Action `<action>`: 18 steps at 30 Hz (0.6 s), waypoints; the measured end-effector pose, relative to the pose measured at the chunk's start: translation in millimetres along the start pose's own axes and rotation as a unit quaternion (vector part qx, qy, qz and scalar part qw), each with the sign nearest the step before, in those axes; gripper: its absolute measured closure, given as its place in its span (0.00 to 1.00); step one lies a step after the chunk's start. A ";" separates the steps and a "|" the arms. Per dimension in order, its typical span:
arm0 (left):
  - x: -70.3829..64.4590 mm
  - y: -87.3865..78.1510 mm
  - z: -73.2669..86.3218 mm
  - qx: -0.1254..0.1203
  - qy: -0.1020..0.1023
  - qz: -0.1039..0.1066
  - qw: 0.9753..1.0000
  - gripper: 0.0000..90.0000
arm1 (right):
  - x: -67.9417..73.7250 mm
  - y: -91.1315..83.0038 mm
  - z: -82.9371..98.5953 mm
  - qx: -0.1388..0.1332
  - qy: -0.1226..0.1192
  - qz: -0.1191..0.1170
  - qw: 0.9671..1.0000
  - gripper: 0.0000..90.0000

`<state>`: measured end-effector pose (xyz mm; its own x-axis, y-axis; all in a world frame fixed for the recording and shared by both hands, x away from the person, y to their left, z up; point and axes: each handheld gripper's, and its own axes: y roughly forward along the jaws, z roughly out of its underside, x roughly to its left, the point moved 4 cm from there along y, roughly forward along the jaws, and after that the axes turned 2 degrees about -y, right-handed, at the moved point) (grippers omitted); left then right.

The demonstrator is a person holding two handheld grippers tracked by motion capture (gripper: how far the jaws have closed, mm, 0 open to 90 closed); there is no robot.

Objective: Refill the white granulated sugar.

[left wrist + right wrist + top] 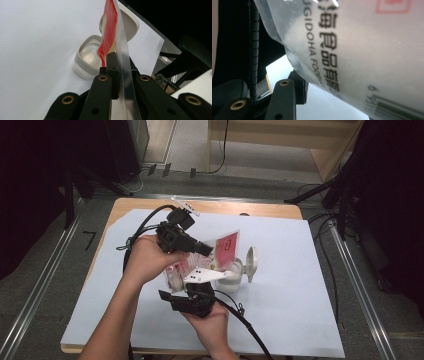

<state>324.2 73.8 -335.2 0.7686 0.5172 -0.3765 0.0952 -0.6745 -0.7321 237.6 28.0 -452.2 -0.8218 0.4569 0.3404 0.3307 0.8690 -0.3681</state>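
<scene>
Jaws of the left gripper (pixel 113 75): closed flat on the clear edge of a pouch (pixel 117 42), seen edge-on in the left gripper view. Jaws of the right gripper (pixel 294 87): the one jaw in sight lies against the pouch's lower side; the other is hidden behind the film, so whether the pair is clamped or apart cannot be told.

Right gripper (pixel 192 297): nearest the person, held in the right hand (pixel 212 322) over the front middle of the surface (pixel 290 320), grey plate on top, cable trailing to the front edge.

Pouch (pixel 220 255): clear plastic with a red printed panel, raised off the surface between the two grippers, tilted. The right gripper view shows frosted film, black printed characters, a barcode and white powder inside (pixel 362 50).

Left gripper (pixel 187 242): above and behind the right one, gripped by the left hand (pixel 145 260), pointing right onto the pouch's edge.

Container (pixel 232 275): small, pale, lid (pixel 251 262) hinged open and standing upright; sits on the surface just right of the pouch, partly under it. In the left gripper view it lies directly beyond the jaws (pixel 90 57).

Surface: wooden top covered by a white sheet.

Clear strip (pixel 184 205): lies at the far edge.

Cables (pixel 320 187): on the floor beyond.
</scene>
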 end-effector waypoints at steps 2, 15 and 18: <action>0.5 -0.7 2.1 0.000 0.000 0.001 1.000 0.98 | 0.0 0.9 1.4 0.003 -0.001 0.000 1.000 0.63; 4.3 -0.4 9.7 0.003 -0.007 0.006 1.000 0.98 | -4.8 3.7 10.7 0.016 -0.001 0.003 1.000 0.63; 5.3 -0.6 10.8 0.007 -0.006 0.005 1.000 0.98 | -6.6 3.9 13.7 0.016 -0.002 0.002 1.000 0.63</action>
<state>321.3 82.6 -342.9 0.7616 0.5170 -0.3907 0.0792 -0.6726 -0.7357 238.0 25.7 -467.8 -0.8226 0.4589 0.3358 0.3183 0.8610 -0.3968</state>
